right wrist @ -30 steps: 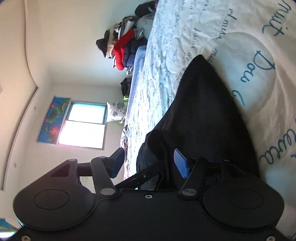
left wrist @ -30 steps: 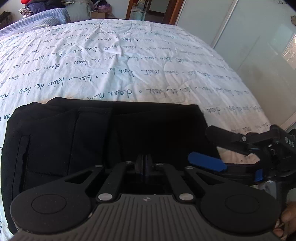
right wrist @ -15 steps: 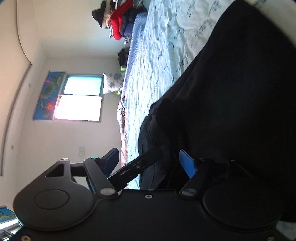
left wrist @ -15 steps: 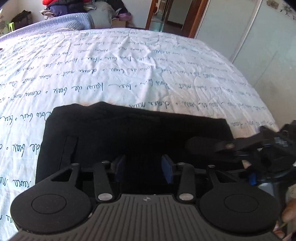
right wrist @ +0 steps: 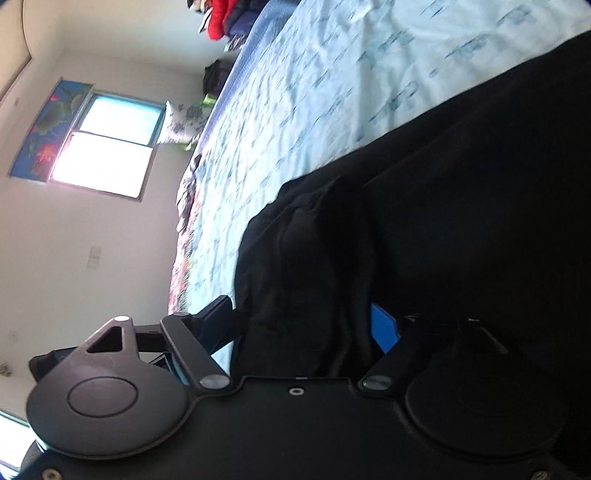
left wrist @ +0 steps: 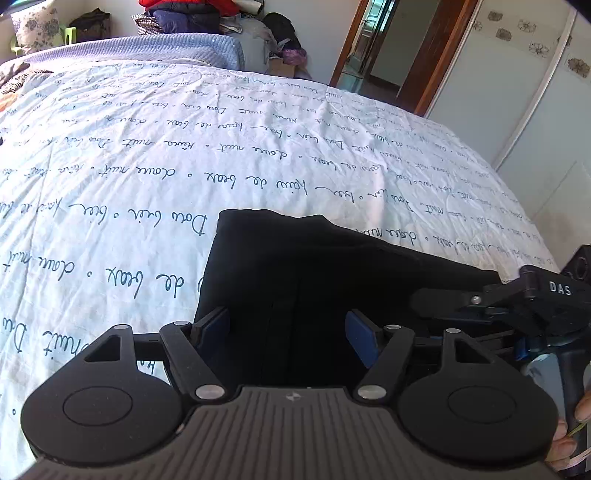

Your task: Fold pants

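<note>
The black pants [left wrist: 332, 273] lie folded into a compact rectangle on the white bedspread with blue script [left wrist: 221, 147]. My left gripper [left wrist: 288, 336] is open, its blue-padded fingers spread wide just above the near edge of the pants, holding nothing. My right gripper [left wrist: 443, 306] shows at the right edge of the pants, turned on its side. In the right wrist view my right gripper [right wrist: 303, 325] is open, with a thick fold of the pants [right wrist: 443, 221] between its spread fingers, not clamped.
A pile of clothes [left wrist: 192, 14] and a blue blanket [left wrist: 147, 48] lie at the far end of the bed. A doorway [left wrist: 380, 55] and white wardrobe doors [left wrist: 517, 92] stand to the right. A window [right wrist: 110, 147] shows in the right wrist view.
My left gripper went from shut to wide open, letting go of the pants, and shifted left. My right gripper moved in closer along the pants' right edge and stayed open.
</note>
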### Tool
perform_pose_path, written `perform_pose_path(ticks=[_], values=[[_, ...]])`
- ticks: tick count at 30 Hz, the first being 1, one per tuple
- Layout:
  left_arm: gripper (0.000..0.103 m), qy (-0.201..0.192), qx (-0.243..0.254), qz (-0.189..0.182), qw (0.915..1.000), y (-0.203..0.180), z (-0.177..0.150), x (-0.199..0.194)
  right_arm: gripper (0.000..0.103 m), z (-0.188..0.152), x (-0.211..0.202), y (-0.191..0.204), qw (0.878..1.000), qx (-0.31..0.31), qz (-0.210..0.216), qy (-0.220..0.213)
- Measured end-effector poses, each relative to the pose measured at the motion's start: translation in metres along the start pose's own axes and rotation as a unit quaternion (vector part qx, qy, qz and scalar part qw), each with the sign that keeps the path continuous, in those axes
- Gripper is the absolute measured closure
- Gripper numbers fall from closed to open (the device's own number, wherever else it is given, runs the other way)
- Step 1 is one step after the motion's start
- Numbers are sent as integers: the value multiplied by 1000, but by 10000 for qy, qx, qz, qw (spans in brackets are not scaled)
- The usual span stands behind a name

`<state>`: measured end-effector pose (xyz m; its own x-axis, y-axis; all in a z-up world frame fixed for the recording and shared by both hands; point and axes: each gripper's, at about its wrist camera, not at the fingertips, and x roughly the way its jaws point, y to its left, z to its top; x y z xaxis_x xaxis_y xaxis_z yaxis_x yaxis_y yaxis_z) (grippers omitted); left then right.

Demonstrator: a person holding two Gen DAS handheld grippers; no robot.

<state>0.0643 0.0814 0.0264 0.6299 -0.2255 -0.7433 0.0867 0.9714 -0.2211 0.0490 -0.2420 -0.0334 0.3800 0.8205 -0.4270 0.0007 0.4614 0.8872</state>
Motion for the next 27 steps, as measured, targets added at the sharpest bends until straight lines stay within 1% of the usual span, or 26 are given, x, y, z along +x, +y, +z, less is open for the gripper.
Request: perform_pose_path(ticks=[2,3,4,5,6,7,9,11,13,16,18,19,22,24,27], values=[[31,-66,-11,-145,9999,4,-1,-1,23,1,12,4,9999,-75,-87,101],[30,-85,-15,-204,9998,7,-3,-1,34,2,14,4,9999,-64,-80,51],[26,-82,-23,-237,9997,9,-4,1,66,2,14,3,10000,-42,-43,-53],[22,-49,-15,-247,9997,11,-7,4,86,2,15,4,9999,-131,-53,-48],[15,46,18,-264,9996,12,-10,11,86,1,16,7,9996,-265,-46,-53],[12,121,37,-260,9996,13,-13,16,87,-1,15,10,9993,-352,-15,-77],[11,56,-26,-257,9996,14,-14,15,88,-4,13,21,9982,-581,-105,-123],[11,42,-134,-340,9993,13,-7,8,89,0,3,27,9978,-642,30,-167],[11,-56,-224,-525,9984,11,-1,-4,89,7,-11,31,9972,-695,179,-193],[9,-200,-69,-702,9973,-2,5,-19,89,20,-41,31,9955,-862,182,-335],[8,-244,55,-761,9968,-13,5,-21,89,26,-60,21,9957,-784,110,-485],[8,-205,85,-771,9968,-17,2,-20,89,28,-67,14,9960,-737,66,-505],[9,-4,165,-787,9968,-27,-3,-11,89,25,-80,-13,9973,-563,-144,-438],[9,53,247,-740,9969,-33,-5,-8,89,23,-87,-32,9980,-364,-214,-462],[9,-14,359,-809,9961,-43,-1,-12,89,25,-103,-34,9972,-372,-103,-646]])
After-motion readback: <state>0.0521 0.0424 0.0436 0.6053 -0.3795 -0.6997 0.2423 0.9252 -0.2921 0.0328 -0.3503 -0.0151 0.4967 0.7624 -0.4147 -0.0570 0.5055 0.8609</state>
